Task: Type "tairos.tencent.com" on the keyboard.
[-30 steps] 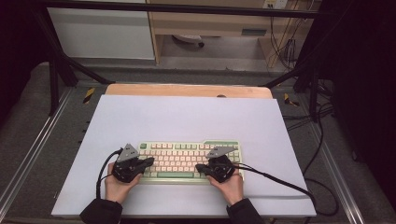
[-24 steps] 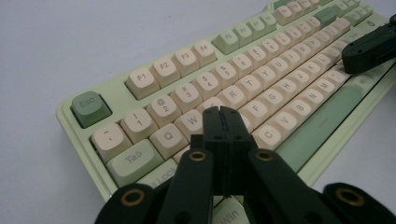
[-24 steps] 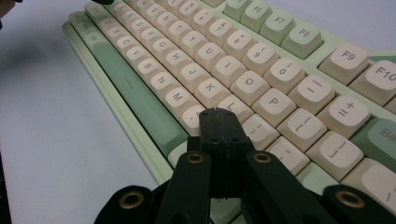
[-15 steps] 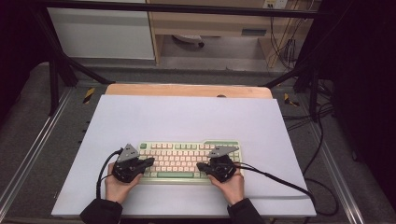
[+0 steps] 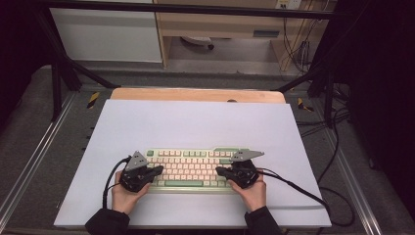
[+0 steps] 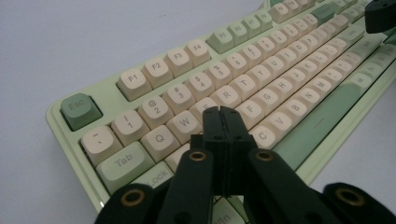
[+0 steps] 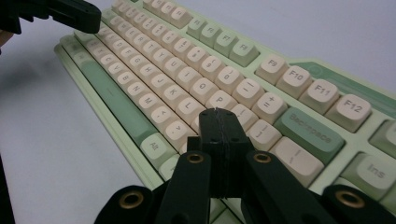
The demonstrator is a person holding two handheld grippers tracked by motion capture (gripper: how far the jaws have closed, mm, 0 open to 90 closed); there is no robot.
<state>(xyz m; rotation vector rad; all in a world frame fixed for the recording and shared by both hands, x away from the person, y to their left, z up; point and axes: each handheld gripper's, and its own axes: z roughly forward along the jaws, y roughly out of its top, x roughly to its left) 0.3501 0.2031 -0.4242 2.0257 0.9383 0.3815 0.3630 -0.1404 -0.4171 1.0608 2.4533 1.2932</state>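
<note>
At six o'clock on the white mat [image 5: 195, 122] lies the keyboard [image 5: 191, 169]. We keep our left gripper [image 5: 157, 170] clenched, empty, over its left keys; our right gripper [image 5: 220, 171], also clenched empty, has lifted slightly off the right keys, likely between keystrokes.
</note>
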